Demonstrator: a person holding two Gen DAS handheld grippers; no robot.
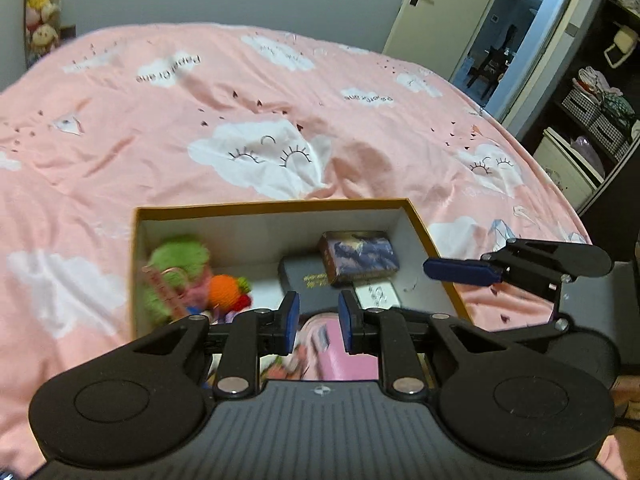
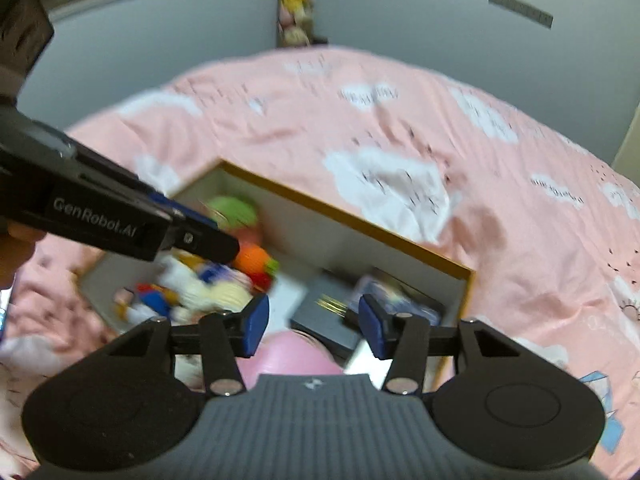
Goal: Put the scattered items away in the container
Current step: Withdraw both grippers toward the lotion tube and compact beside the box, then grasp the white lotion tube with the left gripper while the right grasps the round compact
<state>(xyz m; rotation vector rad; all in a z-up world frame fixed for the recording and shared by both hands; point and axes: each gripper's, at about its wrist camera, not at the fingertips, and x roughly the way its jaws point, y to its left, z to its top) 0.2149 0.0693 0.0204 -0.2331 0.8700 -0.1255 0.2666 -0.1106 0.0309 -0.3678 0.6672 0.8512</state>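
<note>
Left wrist view: the open cardboard box with tan rim and white inner walls (image 1: 276, 205) sits on the bed at six o'clock from the frame's middle, already filling up. Inside, at nine o'clock, a fuzzy green plush toy (image 1: 180, 258) and an orange knitted ball (image 1: 225, 288); at three o'clock a small purple-and-blue printed carton (image 1: 360, 258) lies on a flat dark grey box with gold lettering (image 1: 304, 280). A pink rounded item (image 1: 336, 360) lies at the near end, blurred. The left gripper (image 1: 319, 322) hangs over that near end, its blue pads (image 1: 291, 322) drawn in to a narrow gap, nothing between them. The right gripper (image 1: 460, 272) comes in at three o'clock, side-on.

Right wrist view: the right gripper (image 2: 314, 326) is released, jaws well apart and empty, over the pink item (image 2: 288, 356). The left gripper (image 2: 200, 236) cuts in from nine o'clock across the box (image 2: 344, 216).

Underneath, a pink duvet with white sleepy-eyed clouds (image 1: 260, 128) covers the bed. At twelve o'clock a grey wall; at two o'clock an open door (image 1: 440, 4); at three o'clock dark shelving with baskets (image 1: 592, 112); at eleven o'clock hanging soft toys (image 1: 40, 12).
</note>
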